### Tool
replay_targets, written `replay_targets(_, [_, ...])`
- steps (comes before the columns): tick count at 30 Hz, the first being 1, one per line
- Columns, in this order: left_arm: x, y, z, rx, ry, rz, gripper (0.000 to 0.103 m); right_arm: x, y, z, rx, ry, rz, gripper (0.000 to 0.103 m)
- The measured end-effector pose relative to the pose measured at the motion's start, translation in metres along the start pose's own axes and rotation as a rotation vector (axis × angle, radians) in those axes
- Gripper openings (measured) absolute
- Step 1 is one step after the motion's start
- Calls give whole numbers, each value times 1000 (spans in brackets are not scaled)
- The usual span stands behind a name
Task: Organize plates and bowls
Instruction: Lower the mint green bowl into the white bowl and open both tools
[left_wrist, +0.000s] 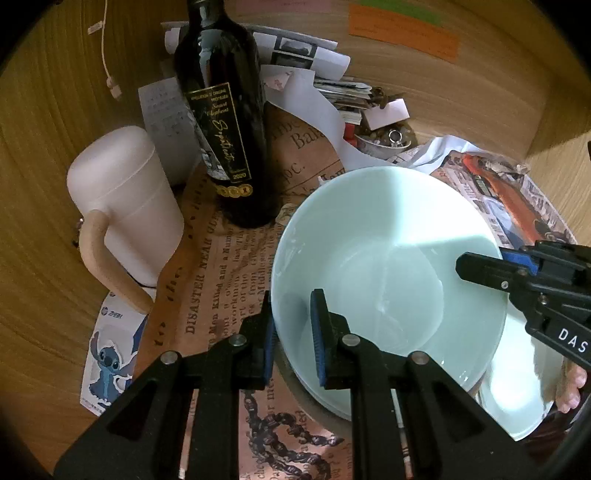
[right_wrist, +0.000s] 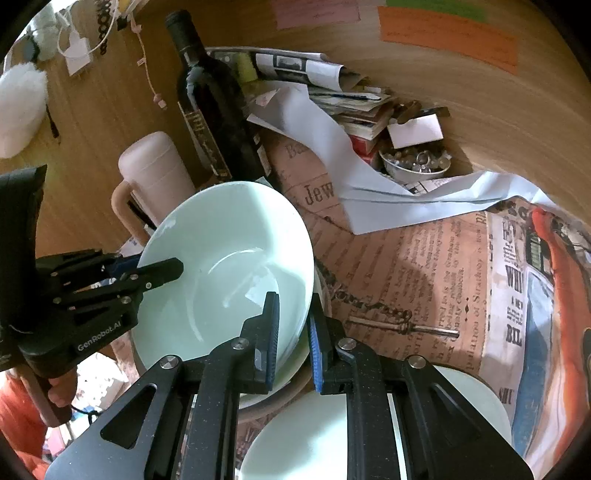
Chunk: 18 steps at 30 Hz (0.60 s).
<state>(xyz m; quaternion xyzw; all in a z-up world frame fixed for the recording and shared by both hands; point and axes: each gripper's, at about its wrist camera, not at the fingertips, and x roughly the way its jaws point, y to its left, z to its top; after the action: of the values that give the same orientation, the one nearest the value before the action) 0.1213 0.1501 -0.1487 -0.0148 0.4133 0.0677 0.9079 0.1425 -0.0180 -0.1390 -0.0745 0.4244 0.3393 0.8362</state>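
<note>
Both grippers (left_wrist: 291, 332) (right_wrist: 293, 332) astride bowl (left_wrist: 388, 266) rim

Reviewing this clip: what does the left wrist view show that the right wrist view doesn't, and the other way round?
Only the left wrist view shows the Stitch sticker sheet and the gold front label of the wine bottle. Only the right wrist view shows the white fluffy item, the white plate under the gripper and the printed key on the newspaper. Both show the pale green bowl with the left gripper and right gripper astride opposite rims, the pink lidded mug and the trinket bowl.
</note>
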Motion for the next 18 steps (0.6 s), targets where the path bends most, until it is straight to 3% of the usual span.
replay_targets(13, [-1,4,-5,11,-14,27,17,5,13,-4,-69,-10,-57,16])
replay_targets(18, [0,1,-6,17,-17,33,17,3,19,-4,-113,-18,-78,25])
